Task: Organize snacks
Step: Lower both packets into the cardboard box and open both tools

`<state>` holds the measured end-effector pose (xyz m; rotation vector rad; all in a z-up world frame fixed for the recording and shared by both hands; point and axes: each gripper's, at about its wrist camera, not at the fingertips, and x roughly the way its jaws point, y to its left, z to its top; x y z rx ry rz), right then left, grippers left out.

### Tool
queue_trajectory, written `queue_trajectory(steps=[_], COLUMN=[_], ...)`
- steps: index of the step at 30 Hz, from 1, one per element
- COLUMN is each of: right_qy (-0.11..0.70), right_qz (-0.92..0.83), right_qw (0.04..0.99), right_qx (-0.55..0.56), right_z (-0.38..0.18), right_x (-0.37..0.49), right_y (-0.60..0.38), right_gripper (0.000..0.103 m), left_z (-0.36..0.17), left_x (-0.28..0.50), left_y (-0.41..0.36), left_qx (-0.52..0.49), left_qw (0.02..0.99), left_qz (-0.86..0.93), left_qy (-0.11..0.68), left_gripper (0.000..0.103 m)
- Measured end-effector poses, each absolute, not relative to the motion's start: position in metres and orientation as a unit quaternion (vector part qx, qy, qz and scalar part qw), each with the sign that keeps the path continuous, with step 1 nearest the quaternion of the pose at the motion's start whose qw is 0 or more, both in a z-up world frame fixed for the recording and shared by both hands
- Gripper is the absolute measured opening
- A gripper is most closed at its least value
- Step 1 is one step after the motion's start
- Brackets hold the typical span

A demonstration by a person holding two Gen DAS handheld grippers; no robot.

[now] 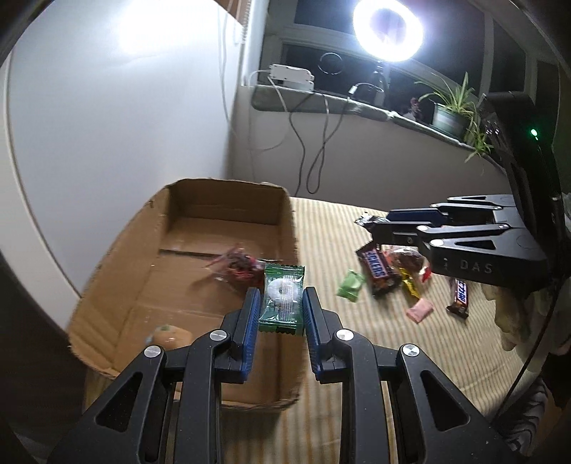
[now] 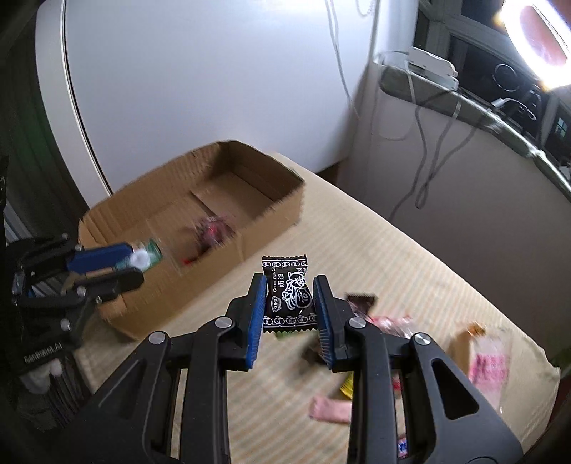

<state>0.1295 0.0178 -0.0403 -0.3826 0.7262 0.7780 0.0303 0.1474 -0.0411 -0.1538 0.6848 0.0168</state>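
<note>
My left gripper is shut on a green-wrapped candy with a white ring inside, held over the near right corner of the open cardboard box. A red-wrapped snack and an orange one lie in the box. My right gripper is shut on a black-wrapped candy, held above the striped cloth to the right of the box. The left gripper also shows in the right wrist view; the right gripper shows in the left wrist view.
Loose snacks lie on the striped cloth: a Snickers bar, a second bar, a green candy, a pink packet. A white wall stands behind the box. A window sill with cables, a plant and a ring light is beyond.
</note>
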Motion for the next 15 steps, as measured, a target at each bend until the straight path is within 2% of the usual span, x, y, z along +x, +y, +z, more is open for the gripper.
queue_trajectory(steps=[15], right_qy=[0.347], right_qz=[0.398], right_qw=[0.829], right_qx=[-0.183], right_z=[-0.047], right_x=[0.134], right_y=[0.087], right_gripper=[0.028], left_z=[-0.046], left_x=[0.025], left_y=[0.176], left_qx=[-0.086], left_qw=[0.94], left_qz=[0.032], left_qy=[0.328], left_gripper=[0.023])
